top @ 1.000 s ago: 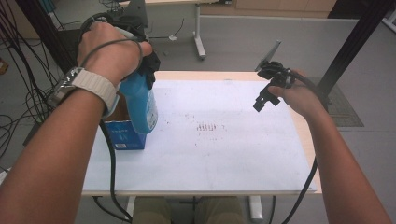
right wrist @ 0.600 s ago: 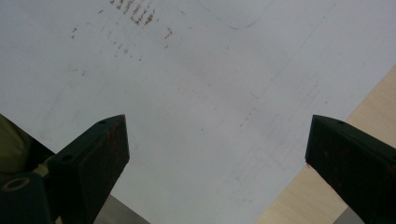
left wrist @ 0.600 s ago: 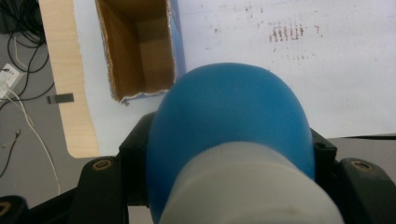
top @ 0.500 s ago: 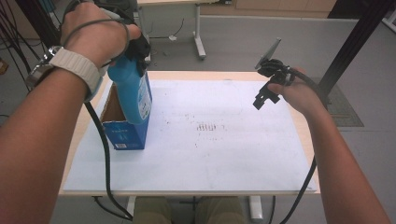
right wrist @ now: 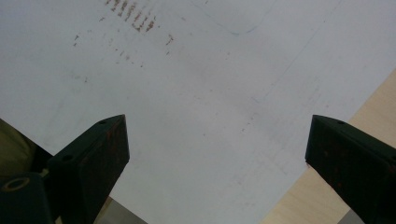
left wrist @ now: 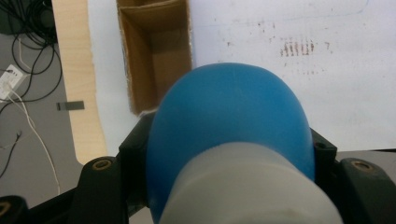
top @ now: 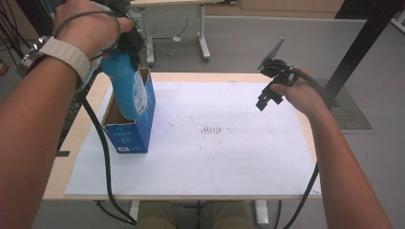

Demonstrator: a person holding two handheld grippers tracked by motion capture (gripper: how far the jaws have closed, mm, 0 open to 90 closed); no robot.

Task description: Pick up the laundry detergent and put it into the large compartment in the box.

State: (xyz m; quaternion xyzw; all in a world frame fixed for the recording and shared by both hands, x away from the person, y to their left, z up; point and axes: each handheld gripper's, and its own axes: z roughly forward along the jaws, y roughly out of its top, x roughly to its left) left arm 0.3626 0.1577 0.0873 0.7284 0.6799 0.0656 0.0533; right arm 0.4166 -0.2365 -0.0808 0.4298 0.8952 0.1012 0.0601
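Bottle (top: 125, 81) lifted higher, clear of box (top: 129, 121); left claw (top: 128, 42) clamps it for removal. Right claw (top: 267, 98) wide, idle above bench (top: 229, 171).

The desk (top: 229, 76) is seen from above the person's side, looking forward and down. The left gripper view is pointed straight down, close over the box (left wrist: 156, 51) and sheet (left wrist: 280, 93). The right gripper view is held close above the same sheet, its brown marks (right wrist: 133, 18) shared by all views.

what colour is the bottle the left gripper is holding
Blue bottle with a whitish neck end, clearest in the left gripper view.
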